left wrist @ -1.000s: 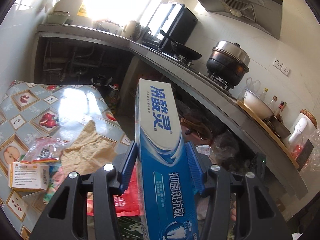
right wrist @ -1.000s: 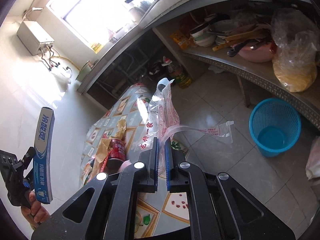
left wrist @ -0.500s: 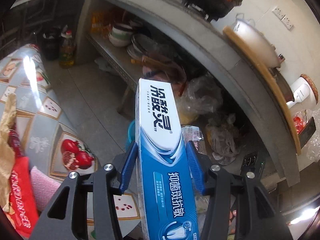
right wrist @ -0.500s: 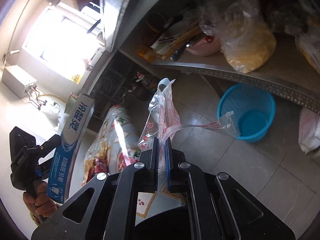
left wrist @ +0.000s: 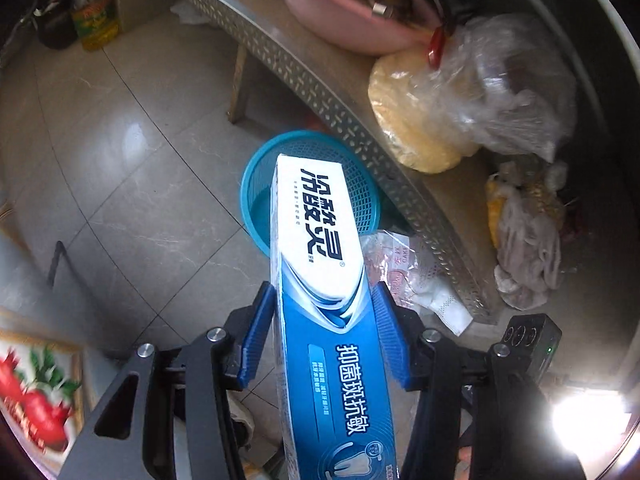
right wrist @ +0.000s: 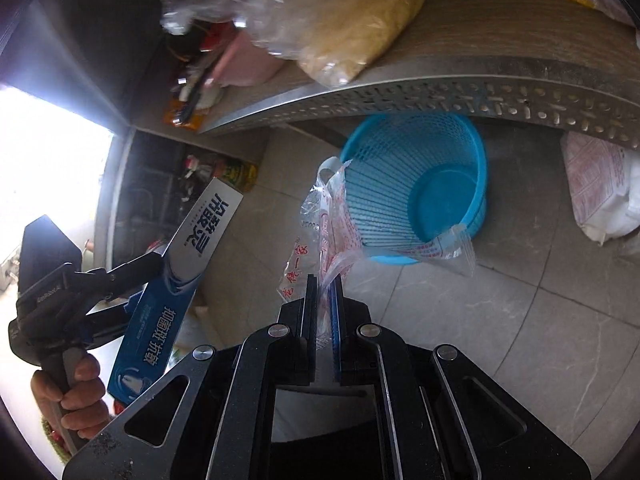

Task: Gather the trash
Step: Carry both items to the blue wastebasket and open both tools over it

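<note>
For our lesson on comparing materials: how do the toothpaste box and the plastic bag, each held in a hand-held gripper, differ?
1. The toothpaste box is stiff and straight; the plastic bag is limp and crumpled.
2. The box is opaque blue and white; the bag is clear with red print.
3. The left hand-held gripper clamps the box with jaws well apart; the right hand-held gripper pinches the bag nearly shut.
Both are held near the blue basket.

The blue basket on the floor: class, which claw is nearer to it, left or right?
Right. The right claw, holding a plastic bag, points at the blue basket just ahead; the left claw, gripping the toothpaste box, is farther off beside it.
</note>
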A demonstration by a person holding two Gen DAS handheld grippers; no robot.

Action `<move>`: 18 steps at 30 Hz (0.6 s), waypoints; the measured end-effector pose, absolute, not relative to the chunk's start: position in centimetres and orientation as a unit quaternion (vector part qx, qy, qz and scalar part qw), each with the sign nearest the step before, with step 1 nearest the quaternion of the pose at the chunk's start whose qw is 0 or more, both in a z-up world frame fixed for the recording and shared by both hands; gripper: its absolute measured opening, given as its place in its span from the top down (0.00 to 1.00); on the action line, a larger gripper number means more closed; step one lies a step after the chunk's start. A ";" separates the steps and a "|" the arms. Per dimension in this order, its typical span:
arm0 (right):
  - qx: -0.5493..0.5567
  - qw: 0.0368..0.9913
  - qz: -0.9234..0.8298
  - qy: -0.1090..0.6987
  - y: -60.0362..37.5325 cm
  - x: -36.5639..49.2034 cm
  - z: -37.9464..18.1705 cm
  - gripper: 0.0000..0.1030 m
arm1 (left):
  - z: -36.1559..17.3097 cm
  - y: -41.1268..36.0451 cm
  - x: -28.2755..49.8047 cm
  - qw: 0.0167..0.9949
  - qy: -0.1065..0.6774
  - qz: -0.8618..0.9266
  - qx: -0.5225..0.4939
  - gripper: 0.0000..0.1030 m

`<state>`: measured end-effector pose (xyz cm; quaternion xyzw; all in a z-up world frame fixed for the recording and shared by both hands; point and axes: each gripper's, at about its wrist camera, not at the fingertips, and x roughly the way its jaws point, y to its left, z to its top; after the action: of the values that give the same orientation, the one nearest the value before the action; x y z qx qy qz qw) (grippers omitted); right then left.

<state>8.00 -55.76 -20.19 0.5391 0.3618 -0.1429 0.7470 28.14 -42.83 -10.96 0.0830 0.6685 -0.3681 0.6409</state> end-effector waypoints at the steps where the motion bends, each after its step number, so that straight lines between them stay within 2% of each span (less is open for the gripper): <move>1: 0.541 0.744 -0.149 0.363 -56.3 8.2 -20.9 0.95 | -11.9 -43.8 28.5 0.640 0.672 -0.362 0.086 0.52; 4: 0.529 0.745 -0.174 0.366 -57.5 9.9 -22.9 0.90 | -13.9 -46.4 29.6 0.641 0.672 -0.363 0.074 0.49; 5: 0.527 0.744 -0.185 0.365 -57.9 10.5 -23.7 0.83 | -14.7 -47.2 29.7 0.640 0.672 -0.365 0.074 0.47; 6: 0.527 0.746 -0.188 0.362 -58.2 11.1 -24.5 0.77 | -15.4 -47.8 29.9 0.637 0.674 -0.368 0.074 0.38; 7: 0.519 0.752 -0.192 0.358 -58.2 11.4 -25.0 0.66 | -16.1 -48.2 30.2 0.636 0.676 -0.365 0.073 0.33; 8: 0.505 0.757 -0.208 0.359 -58.2 11.6 -25.3 0.61 | -16.4 -48.1 30.5 0.640 0.678 -0.355 0.067 0.33; 12: 0.496 0.755 -0.233 0.360 -57.9 11.3 -26.4 0.61 | -16.6 -46.8 30.9 0.636 0.689 -0.345 0.035 0.32; 18: 0.468 0.774 -0.239 0.353 -56.8 9.2 -24.5 0.61 | -13.0 -44.3 30.5 0.660 0.658 -0.359 0.046 0.32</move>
<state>9.16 -56.76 -24.47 0.4683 0.3527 -0.2392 0.7740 30.49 -44.25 -12.95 0.0457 0.6583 -0.3588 0.6602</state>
